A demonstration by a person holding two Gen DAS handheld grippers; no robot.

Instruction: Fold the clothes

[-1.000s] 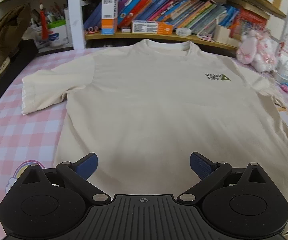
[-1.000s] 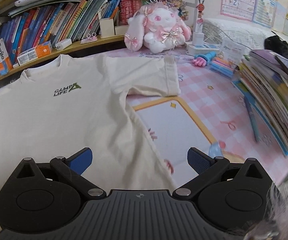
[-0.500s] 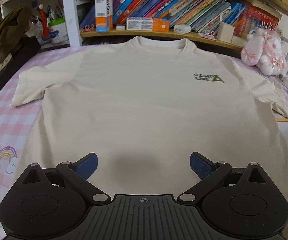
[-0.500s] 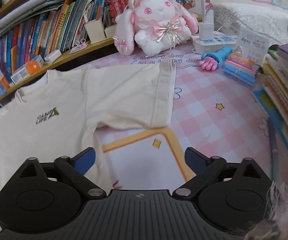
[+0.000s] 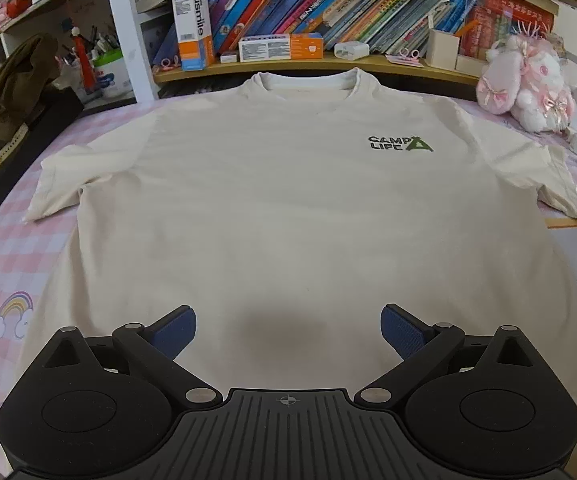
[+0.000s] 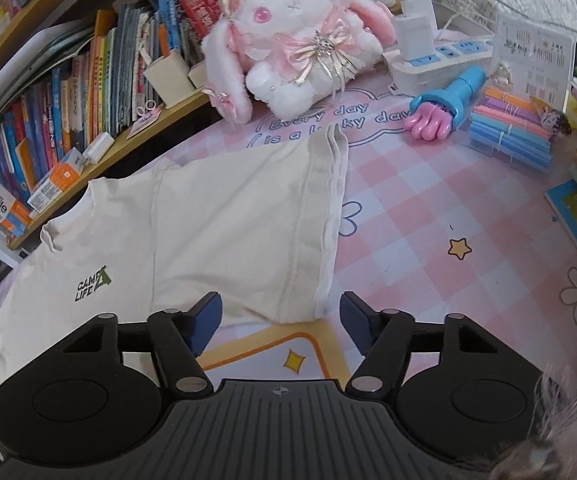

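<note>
Clearly, the cream T-shirt (image 5: 272, 208) is lying flat and face up on the pink checked table mat (image 6: 428, 216), collar toward the bookshelf (image 5: 328, 68) and both short sleeves spread out to the sides. It is looking light, thin and limp, so it is likely going to sag and wrinkle wherever it is lifted, and a hemmed edge such as the sleeve cuff (image 6: 328, 216) or a shoulder seam is offering the firmest place to pinch. The right gripper (image 6: 280, 322) is hovering just at the sleeve's lower corner; its jaws have just been closing and are standing partly apart, with that corner lying ahead of the pads and nothing visibly pinched. The left gripper (image 5: 288, 330) is hanging over the shirt's lower middle, jaws spread wide and gripping nothing.
</note>
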